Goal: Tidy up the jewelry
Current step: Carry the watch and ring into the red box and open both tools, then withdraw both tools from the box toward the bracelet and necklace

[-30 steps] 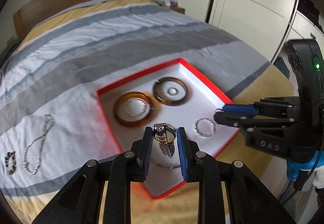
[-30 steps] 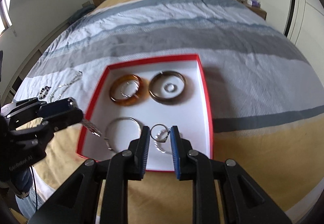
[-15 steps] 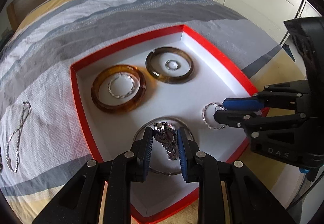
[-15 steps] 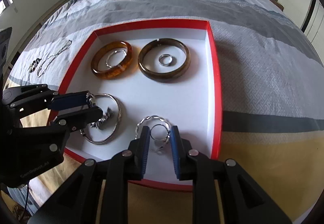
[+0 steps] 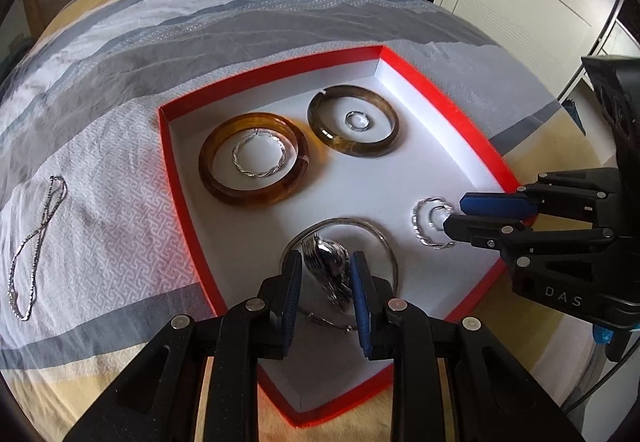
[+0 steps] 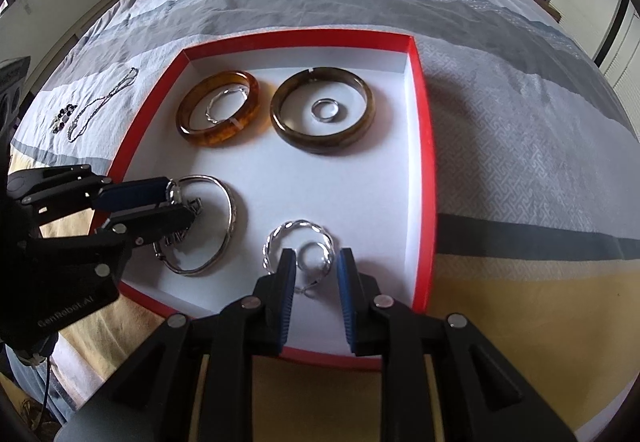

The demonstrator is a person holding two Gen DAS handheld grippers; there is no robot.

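Jewelry lay mostly in the red box (image 6: 424, 162) on the bed: the watch (image 5: 328, 266) sat inside a thin silver bangle (image 5: 384, 242) between the jaws of my left gripper (image 5: 326, 278), which had just been easing apart and no longer seemed to pinch it. My right gripper (image 6: 314, 270) stayed clenched on a small hoop (image 6: 316, 258) inside a twisted silver ring (image 6: 298, 228). Only the right wrist view showed the dark beaded piece (image 6: 62, 118) beside the chain necklace (image 5: 36, 242) on the bedspread (image 6: 520, 114).
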